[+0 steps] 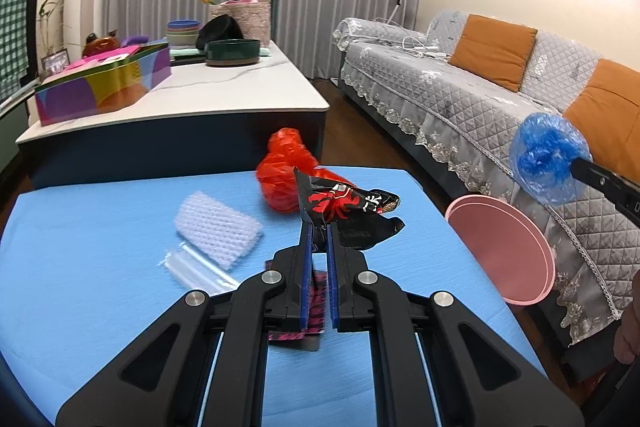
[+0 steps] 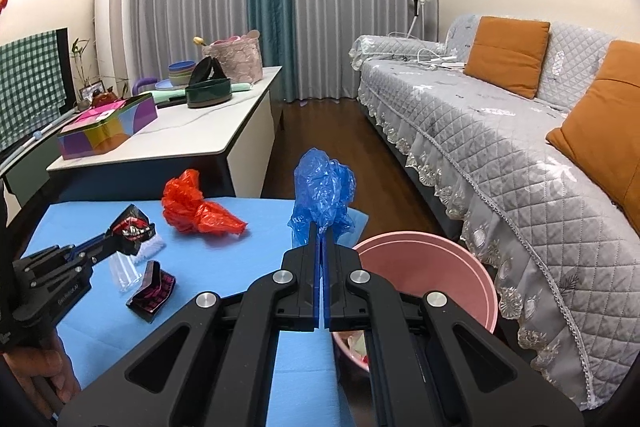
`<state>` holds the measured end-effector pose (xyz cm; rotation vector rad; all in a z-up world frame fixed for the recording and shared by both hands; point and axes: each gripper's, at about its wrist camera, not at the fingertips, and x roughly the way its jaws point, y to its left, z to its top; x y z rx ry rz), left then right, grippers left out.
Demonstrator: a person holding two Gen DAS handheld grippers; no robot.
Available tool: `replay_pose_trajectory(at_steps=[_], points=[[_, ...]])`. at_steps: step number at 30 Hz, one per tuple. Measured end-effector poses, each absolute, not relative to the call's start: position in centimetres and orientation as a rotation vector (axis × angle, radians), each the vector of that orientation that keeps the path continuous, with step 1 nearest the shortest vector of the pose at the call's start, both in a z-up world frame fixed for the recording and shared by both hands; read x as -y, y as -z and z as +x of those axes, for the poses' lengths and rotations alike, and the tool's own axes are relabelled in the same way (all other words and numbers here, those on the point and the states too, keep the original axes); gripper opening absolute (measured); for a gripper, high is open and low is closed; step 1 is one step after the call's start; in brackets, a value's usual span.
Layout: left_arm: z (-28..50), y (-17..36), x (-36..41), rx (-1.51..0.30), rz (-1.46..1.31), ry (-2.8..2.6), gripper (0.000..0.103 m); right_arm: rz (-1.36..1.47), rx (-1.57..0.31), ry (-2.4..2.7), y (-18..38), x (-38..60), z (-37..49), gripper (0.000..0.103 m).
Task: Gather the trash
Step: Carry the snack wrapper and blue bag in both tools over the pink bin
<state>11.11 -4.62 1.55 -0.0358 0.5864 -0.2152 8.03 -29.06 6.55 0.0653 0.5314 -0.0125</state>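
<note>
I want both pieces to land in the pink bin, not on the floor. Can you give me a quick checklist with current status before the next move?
1. Left gripper clamped on the black snack wrapper: ok.
2. Right gripper clamped on the blue plastic bag: ok.
3. Pink bin mouth open and unobstructed: ok.
4. Blue bag directly over the bin: not ok, it hangs beside the rim, over the blue table edge.
5. Black wrapper over the bin: not ok, still above the table.
6. Room left inside the bin: cannot tell, only some trash at the bottom shows.
</note>
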Motion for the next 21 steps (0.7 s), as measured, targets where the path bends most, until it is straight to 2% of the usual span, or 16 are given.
replay_pose_trajectory(at_steps=[21], points=[[15.0, -1.8, 13.1, -0.610, -0.020, 0.338, 0.007, 0.121, -0.573, 0.133, -5.3, 35.2, 10.3, 0.001]])
